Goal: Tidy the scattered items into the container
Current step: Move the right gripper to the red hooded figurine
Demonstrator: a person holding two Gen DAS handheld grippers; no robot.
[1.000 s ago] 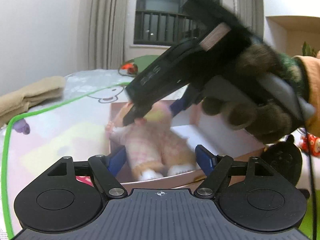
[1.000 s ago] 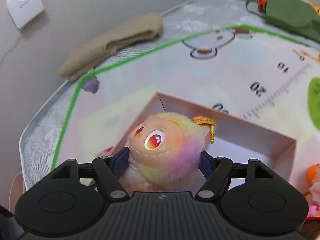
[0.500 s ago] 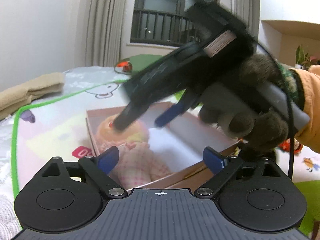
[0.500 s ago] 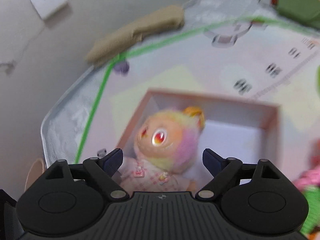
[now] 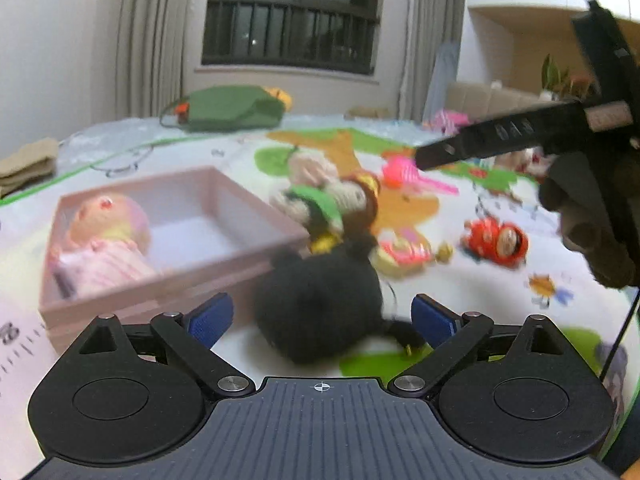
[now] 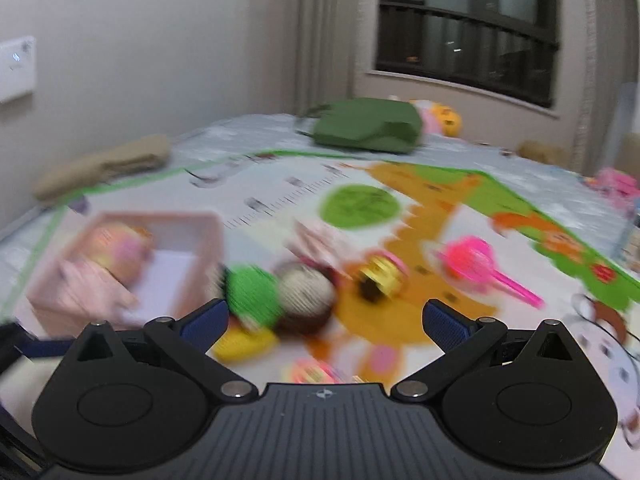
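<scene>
Left gripper (image 5: 320,316): jaws spread apart, nothing between the blue pads. A black plush toy (image 5: 320,300) lies on the play mat (image 5: 500,292) directly ahead of the pads, just beside the near right corner of the pink box (image 5: 256,204); contact with the pads cannot be determined.

Right gripper (image 6: 326,320): jaws spread apart, holding nothing. In the left wrist view it appears at upper right, to the right of the pink box and above the mat.

The pink box sits on the mat. A pink-dressed doll (image 5: 104,236) lies inside it, against its left wall.

Right of the box: a knitted doll with a green hat (image 6: 280,294) just beside its right wall; a pink scoop (image 6: 480,266) and a red figure (image 5: 496,240) farther right.

Behind the box: a green bag (image 6: 368,124).
</scene>
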